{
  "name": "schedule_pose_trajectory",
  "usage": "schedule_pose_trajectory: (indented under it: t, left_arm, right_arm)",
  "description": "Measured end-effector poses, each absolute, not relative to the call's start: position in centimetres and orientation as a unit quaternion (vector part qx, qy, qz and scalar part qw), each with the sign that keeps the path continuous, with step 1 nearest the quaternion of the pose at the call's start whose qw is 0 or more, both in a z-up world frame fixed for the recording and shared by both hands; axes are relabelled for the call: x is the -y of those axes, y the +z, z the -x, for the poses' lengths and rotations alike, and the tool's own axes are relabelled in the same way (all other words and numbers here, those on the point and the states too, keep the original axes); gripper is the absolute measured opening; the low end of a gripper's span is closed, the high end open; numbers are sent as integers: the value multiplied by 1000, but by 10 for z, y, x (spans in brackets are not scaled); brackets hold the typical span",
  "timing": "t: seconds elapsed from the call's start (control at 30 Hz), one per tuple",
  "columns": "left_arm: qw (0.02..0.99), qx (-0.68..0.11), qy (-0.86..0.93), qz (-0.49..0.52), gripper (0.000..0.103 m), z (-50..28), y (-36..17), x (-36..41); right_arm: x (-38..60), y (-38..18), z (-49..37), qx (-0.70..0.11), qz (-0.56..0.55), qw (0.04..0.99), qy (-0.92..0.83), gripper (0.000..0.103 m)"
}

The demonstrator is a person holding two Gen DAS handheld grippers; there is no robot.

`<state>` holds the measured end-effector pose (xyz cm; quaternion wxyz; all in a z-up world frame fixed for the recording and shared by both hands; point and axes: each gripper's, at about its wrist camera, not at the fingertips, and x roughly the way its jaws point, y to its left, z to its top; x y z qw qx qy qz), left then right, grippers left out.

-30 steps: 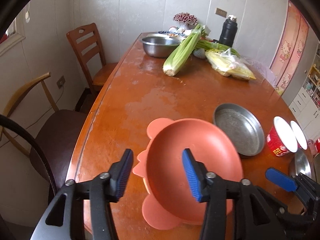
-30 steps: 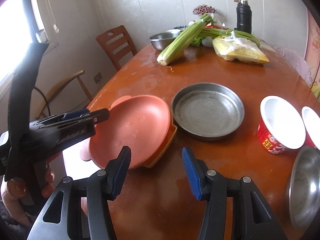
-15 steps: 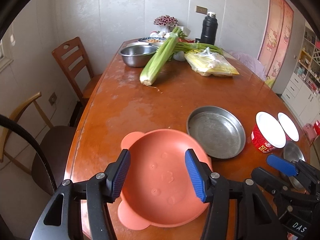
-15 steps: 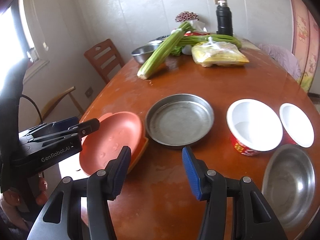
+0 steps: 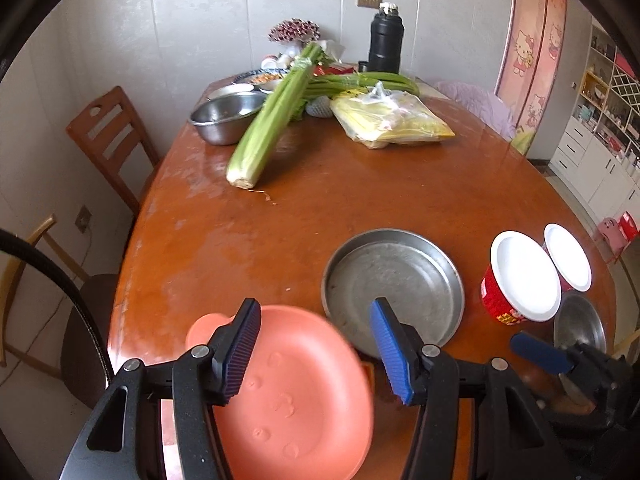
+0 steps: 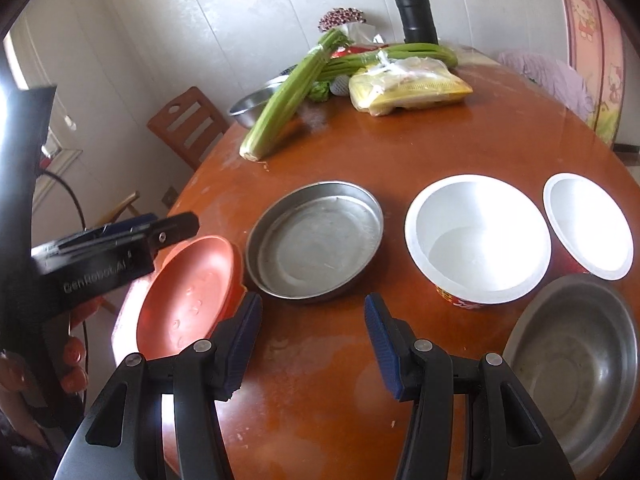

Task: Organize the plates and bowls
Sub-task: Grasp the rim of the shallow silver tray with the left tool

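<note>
The left tongs (image 5: 316, 350) stand apart, nothing pressed between their blue ribbed pads; their jaws have just been opening. Beneath them a salmon-pink plastic plate with round ears (image 5: 292, 396) sits at the near edge of the glossy brown wooden surface (image 5: 248, 240). Just right of it lies a shallow round steel pan (image 5: 394, 276) — further right, a red paper bowl with white inside (image 5: 520, 280).

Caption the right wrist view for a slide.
Open right gripper above the table, facing a steel pan.
</note>
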<state>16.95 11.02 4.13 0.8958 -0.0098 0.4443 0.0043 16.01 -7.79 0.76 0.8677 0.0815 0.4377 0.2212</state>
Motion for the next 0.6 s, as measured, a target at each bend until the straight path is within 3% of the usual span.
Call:
schedule_pose_trajectory:
  t: [0.6]
  left_arm:
    - [849,-529,-6,4,57,-251,-5,-100]
  right_arm:
    - [74,-23,-198,-491,-121,838,204,55]
